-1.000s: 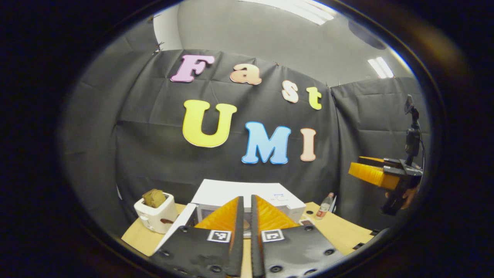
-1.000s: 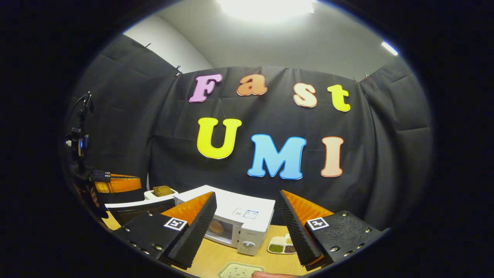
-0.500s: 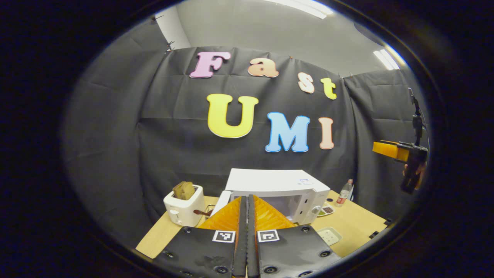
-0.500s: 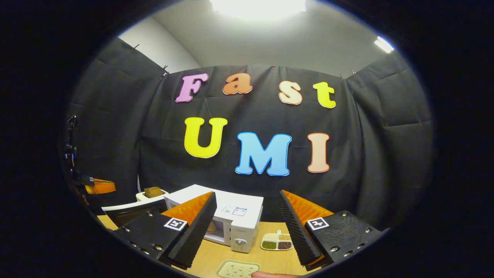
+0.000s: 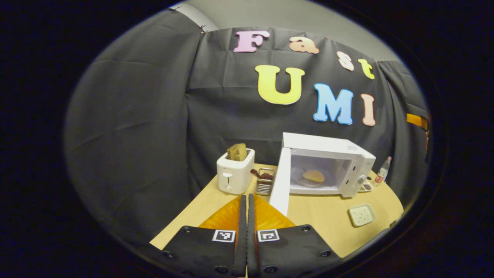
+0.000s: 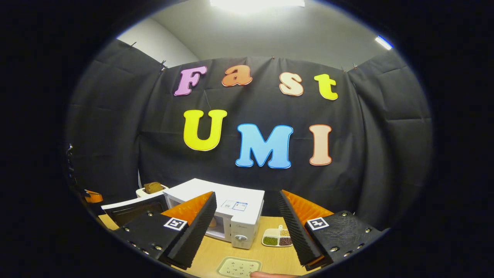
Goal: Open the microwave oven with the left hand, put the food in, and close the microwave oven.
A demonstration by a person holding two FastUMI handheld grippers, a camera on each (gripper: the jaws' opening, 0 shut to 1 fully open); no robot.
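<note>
- Black cloth wall (image 6: pixel 370 146) hangs creased behind and to both sides of my table.
- Wooden tabletop (image 5: pixel 320 220), pale tan, ends just short of the cloth.
- Grey ceiling (image 6: pixel 270 34) above, with a bright light panel (image 6: pixel 256 3) overhead.
- White wall corner (image 6: pixel 154 46) shows above the cloth.

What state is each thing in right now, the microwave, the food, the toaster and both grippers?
microwave: open, door swung out wide.
food: lying inside the microwave.
toaster: upright, bread sticking out of the slot.
left gripper: shut, holding nothing.
right gripper: open, holding nothing.
</note>
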